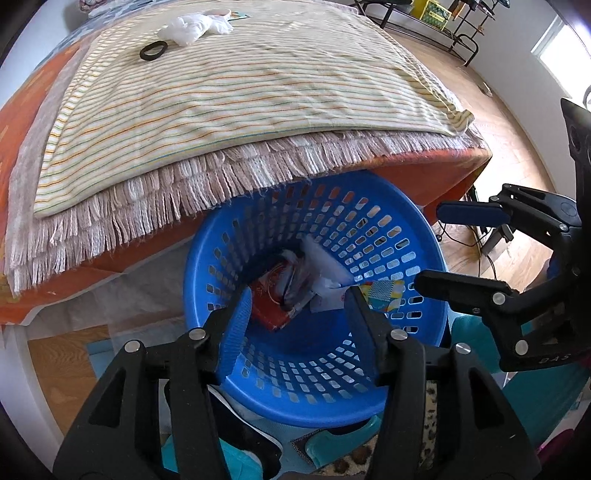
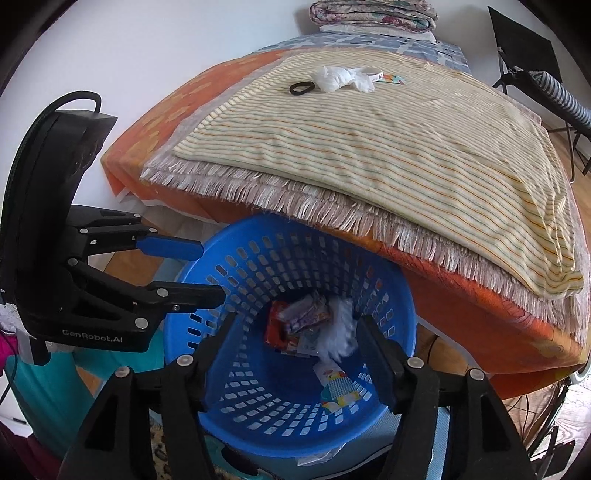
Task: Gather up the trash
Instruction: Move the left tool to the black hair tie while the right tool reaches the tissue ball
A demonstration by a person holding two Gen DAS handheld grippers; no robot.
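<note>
Bedding in cream stripes (image 1: 240,85) carries leftover trash at its far end: crumpled white plastic (image 1: 192,27) and black ring (image 1: 153,50). Both grippers, left (image 1: 295,306) and right (image 2: 295,332), are held spread and empty over the near blue basket (image 1: 424,236); neither looks clearly nearer.

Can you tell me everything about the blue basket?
The basket is round, bright blue and looks like plastic, with rows of small slots all around its wall and a smooth rim. It stands upright on the floor, tucked partly under the edge of the bed, whose fringe hangs over its far rim. Inside lie wrappers, some white crumpled stuff and a colourful packet. Both grippers hover above it, open and holding nothing.
</note>
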